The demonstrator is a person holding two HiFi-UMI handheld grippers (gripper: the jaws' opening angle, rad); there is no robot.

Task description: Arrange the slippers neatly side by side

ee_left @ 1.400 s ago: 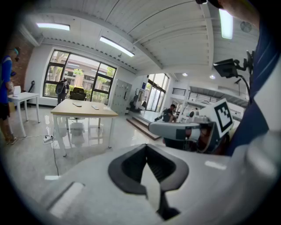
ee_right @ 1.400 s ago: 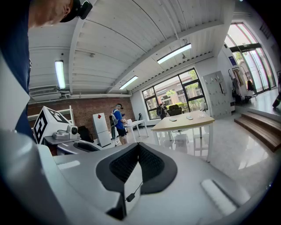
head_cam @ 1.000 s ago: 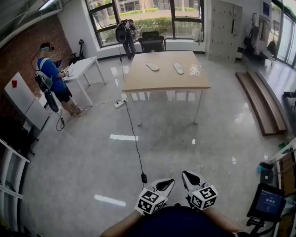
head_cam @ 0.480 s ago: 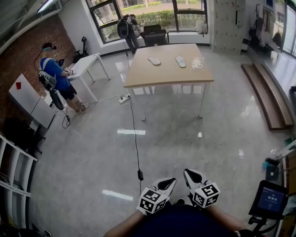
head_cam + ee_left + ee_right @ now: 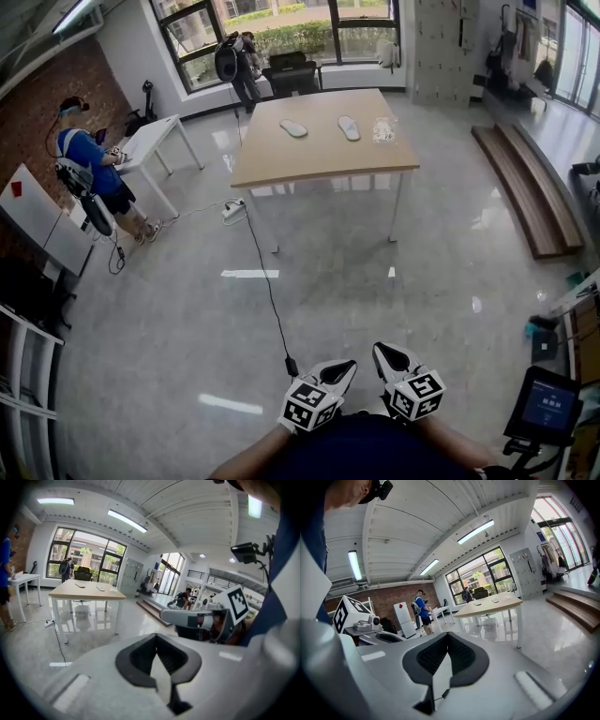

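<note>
Approach step - nothing handled yet. The 2 slippers (image 5: 293, 127) (image 5: 349, 127) lie apart on the far table (image 5: 314, 161), perhaps not quite parallel; too small to be sure. Left gripper (image 5: 335, 371) and right gripper (image 5: 385, 356) are both clenched, empty, close to the body. Next - get to the table and open a jaw over 1 slipper.

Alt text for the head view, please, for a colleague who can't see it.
The left slipper and right slipper lie apart on a wooden table far across a glossy floor. At the bottom edge, the left hand-held gripper and right hand-held gripper sit side by side, both shut and empty.
</note>
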